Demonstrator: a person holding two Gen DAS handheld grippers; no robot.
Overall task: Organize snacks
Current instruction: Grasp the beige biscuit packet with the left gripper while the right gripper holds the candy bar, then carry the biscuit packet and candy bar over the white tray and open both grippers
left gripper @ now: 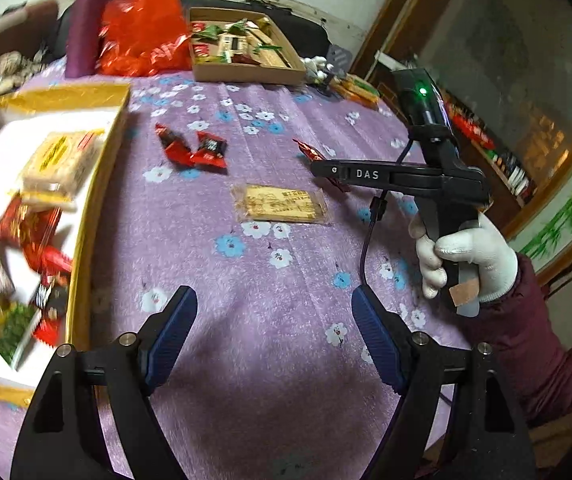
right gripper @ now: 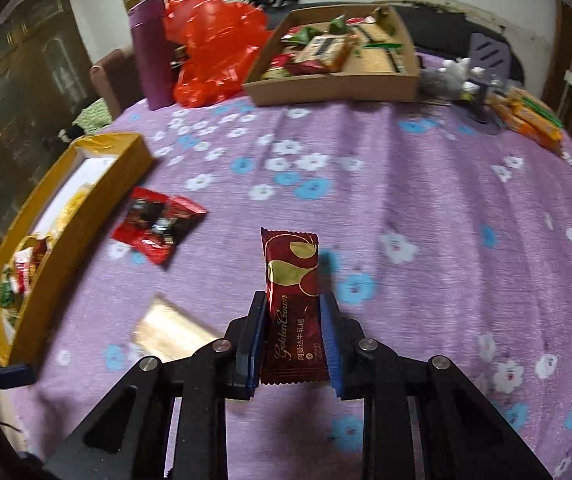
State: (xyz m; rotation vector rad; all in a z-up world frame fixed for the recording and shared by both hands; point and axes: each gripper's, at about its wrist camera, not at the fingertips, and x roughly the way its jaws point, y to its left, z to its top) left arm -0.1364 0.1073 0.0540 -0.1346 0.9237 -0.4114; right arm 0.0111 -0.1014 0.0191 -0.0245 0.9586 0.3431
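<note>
We have the right hand-held gripper (right gripper: 291, 320) clamped on a dark red nougat bar (right gripper: 291, 300), pads on both long edges. The bar's lower half sits between the fingers and its upper half sticks out past the tips. Long axis runs along the fingers, pointing away from the camera toward the cardboard tray (right gripper: 333, 88) at the far edge. In the left view the bar shows only as a red sliver (left gripper: 311, 152) at the tip of the right hand-held gripper (left gripper: 325, 170), raised over the worktop (left gripper: 278, 280).

Our left hand-held gripper (left gripper: 274, 320) is spread wide, nothing between its fingers, hovering above the purple floral cloth.

Count on the cloth: two red-black candy packs (left gripper: 192, 150) lying together, one flat tan cracker pack (left gripper: 280, 203) nearer us. Gold box (left gripper: 98, 184) on the left holds a pile of mixed snacks, too blurred to count. One purple bottle (right gripper: 152, 54) and one red plastic bag (right gripper: 214, 48) at the far side.
</note>
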